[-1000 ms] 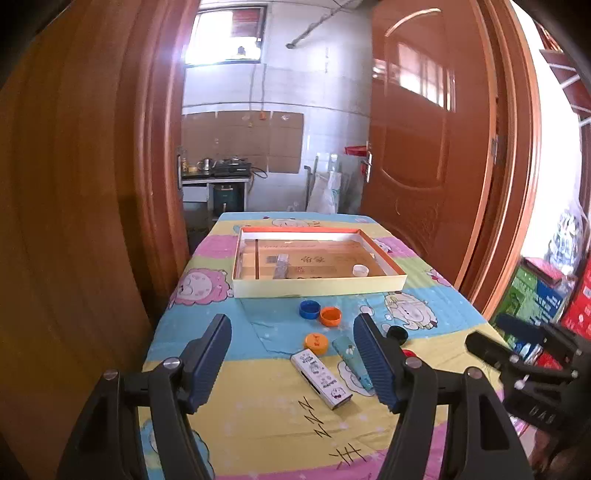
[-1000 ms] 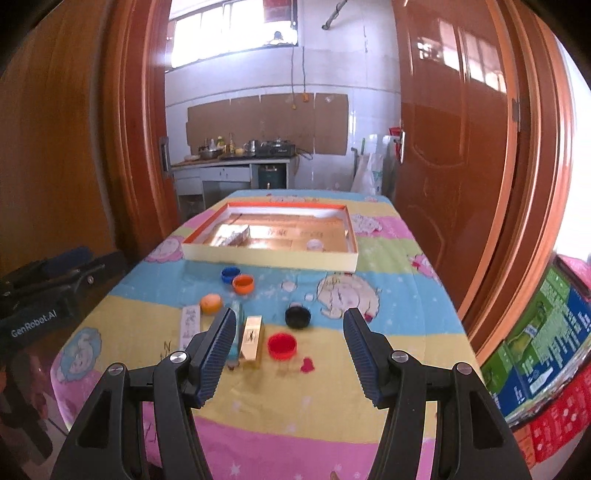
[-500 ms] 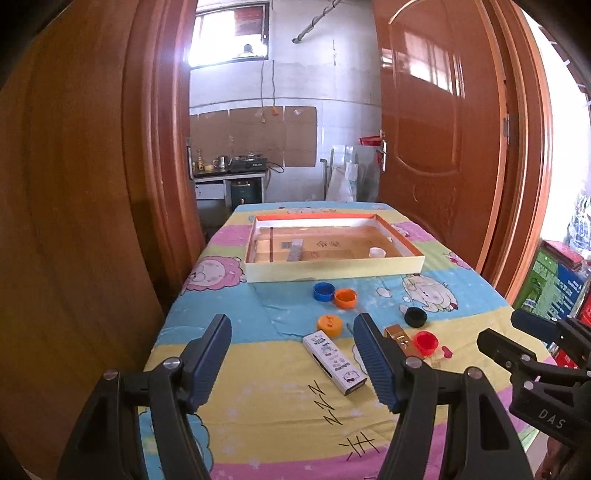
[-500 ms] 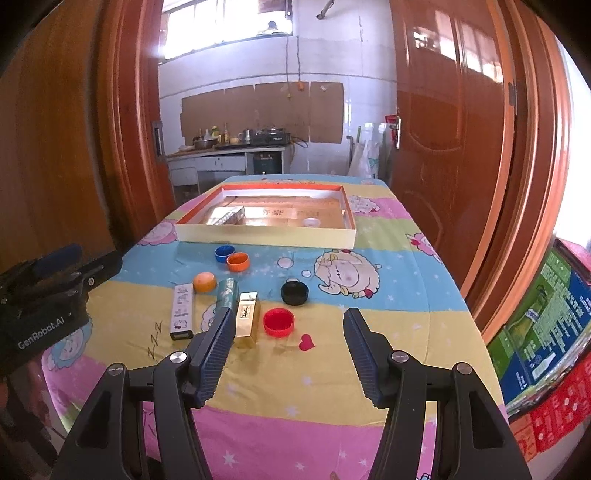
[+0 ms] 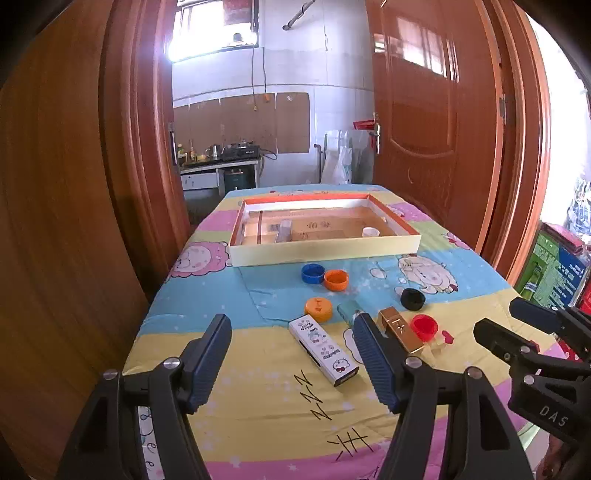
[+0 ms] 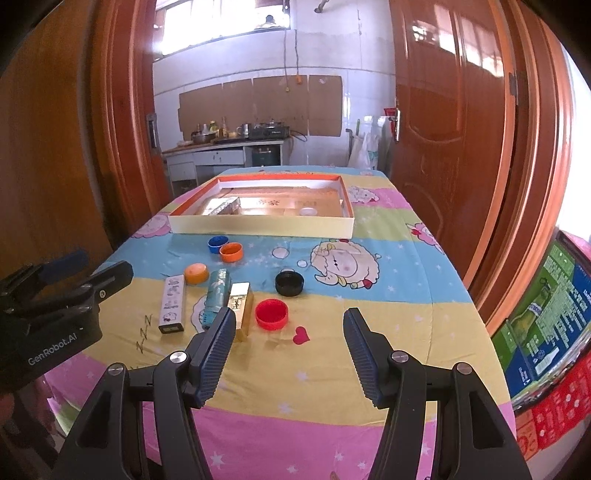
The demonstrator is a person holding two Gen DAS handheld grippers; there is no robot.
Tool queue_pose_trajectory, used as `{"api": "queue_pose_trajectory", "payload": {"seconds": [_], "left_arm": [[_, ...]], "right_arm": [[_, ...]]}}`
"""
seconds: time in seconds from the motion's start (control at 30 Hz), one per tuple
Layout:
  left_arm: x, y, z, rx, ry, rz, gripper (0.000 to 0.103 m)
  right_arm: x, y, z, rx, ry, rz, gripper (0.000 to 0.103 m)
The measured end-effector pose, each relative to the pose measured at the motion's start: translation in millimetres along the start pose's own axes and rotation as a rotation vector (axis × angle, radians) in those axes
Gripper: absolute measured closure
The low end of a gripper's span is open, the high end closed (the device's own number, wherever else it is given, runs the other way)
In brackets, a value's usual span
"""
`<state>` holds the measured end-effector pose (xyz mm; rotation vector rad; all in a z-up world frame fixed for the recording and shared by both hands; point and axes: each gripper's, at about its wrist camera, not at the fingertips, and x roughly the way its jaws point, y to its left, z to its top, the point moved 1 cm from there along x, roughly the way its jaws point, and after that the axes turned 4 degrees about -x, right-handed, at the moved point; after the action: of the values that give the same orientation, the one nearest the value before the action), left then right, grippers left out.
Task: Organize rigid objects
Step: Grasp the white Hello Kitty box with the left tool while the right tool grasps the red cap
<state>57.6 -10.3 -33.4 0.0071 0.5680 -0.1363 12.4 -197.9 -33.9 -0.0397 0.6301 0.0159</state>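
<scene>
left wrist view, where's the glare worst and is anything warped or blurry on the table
Left wrist view: the window is blown out white and flares onto the door frame; fisheye bows both doors. The white box and red cap stay sharp. Right wrist view: same window glare, and sheen on the door.

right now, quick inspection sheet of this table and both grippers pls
surface: table under a cartoon cloth, flat.
job's things: tray at the far end, a white cap and a box inside; blue cap, orange cap, second orange cap, black cap, red cap, white box, teal box and gold box loose on the cloth.
clutter: nothing seen.
grippers: left hand-held gripper open, empty; right hand-held gripper open, empty.
cables: one hanging on the far wall.
surroundings: wooden doors, kitchen counter behind.
</scene>
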Motion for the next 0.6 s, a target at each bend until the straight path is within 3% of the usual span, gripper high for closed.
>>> {"api": "queue_pose_trajectory", "payload": {"seconds": [0.37, 0.6], "left_arm": [[41, -11, -13, 0.017, 0.154, -0.032, 0.034], [69, -16, -15, 0.018, 0.231, -0.004, 0.035]], "right_arm": [[28, -15, -11, 0.028, 0.059, -0.009, 0.041], [44, -24, -15, 0.046, 0.090, 0.004, 0.041]]}}
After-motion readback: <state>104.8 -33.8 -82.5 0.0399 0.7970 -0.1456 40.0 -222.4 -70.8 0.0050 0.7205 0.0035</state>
